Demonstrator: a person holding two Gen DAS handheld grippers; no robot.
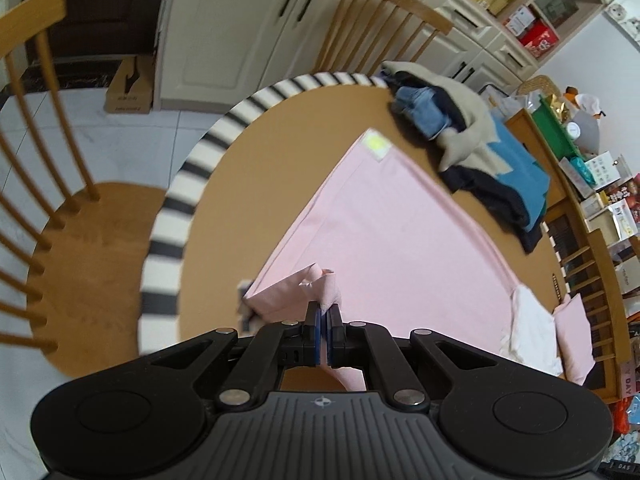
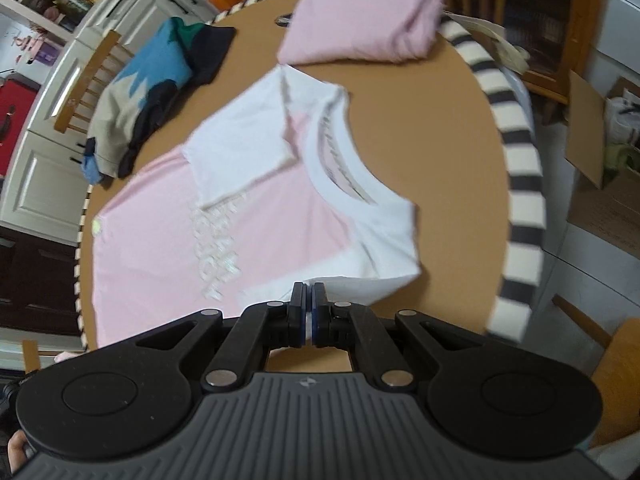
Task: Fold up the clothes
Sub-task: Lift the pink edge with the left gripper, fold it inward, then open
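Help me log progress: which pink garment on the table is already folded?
The pink garment at the far table edge, a compact folded bundle. The pink-and-white T-shirt lies spread open, pinched by both tongs.

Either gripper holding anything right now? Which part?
Both. The left gripper is shut on the pink hem corner of the pink-and-white T-shirt; the right gripper pinches its white sleeve edge.

soft even indoor light, motion blur throughout, strong fisheye edge bending.

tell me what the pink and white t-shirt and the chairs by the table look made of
Pink and white t-shirt: soft matte knit, probably cotton jersey; it creases and drapes limply, with a ribbed white collar. Spindle-backed chairs: light wood, smooth satin finish, judging by the warm honey colour; no grain is clear.
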